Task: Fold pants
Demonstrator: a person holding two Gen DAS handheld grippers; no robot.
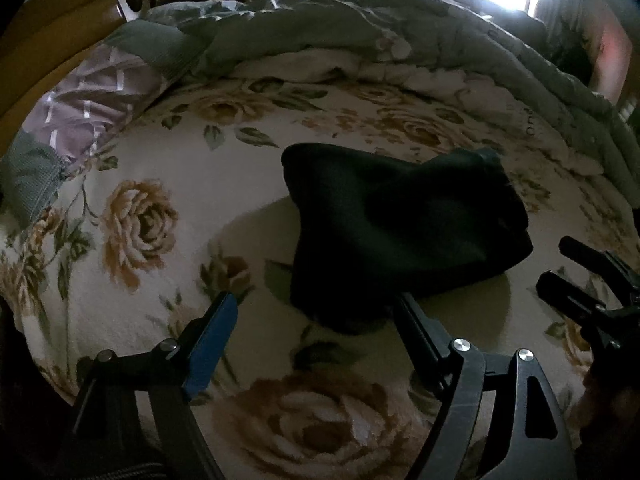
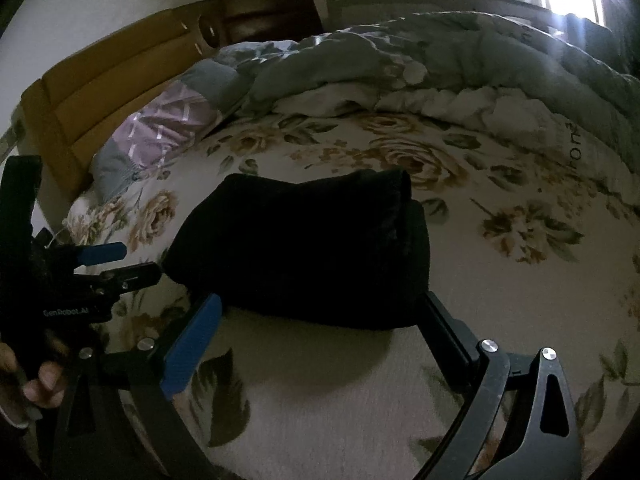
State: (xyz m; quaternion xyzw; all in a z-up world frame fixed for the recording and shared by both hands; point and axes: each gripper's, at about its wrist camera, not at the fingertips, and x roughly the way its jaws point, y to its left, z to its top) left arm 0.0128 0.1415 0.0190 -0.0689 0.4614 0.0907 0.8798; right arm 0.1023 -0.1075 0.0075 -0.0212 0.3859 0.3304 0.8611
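1. The pants (image 1: 400,236) lie as a dark, folded bundle on the bed (image 1: 168,168), a little right of the middle of the left wrist frame and near the middle of the right wrist frame (image 2: 304,248).
2. The left claw (image 1: 316,312) stands wide open at the bottom of its own frame, with nothing between its fingers; the near edge of the pants lies just beyond its right finger.
3. The right claw (image 2: 320,312) is also wide open at the bottom of its frame, with the near edge of the bundle just past its fingertips; whether the right fingertip touches the cloth cannot be told.
4. In the left wrist frame, the right claw (image 1: 560,268) shows at the right edge, beside the pants.
5. In the right wrist frame, the left claw (image 2: 128,260) shows at the left edge, its tips close to the left end of the bundle, and a hand (image 2: 36,384) grips its handle at the lower left.
6. The bed cover carries a print of tan roses and green leaves.
7. A rumpled grey quilt (image 1: 360,28) lies along the top of the frame, a lilac pillow (image 1: 96,96) lies at the upper left, and a yellow headboard (image 2: 92,80) stands behind it.
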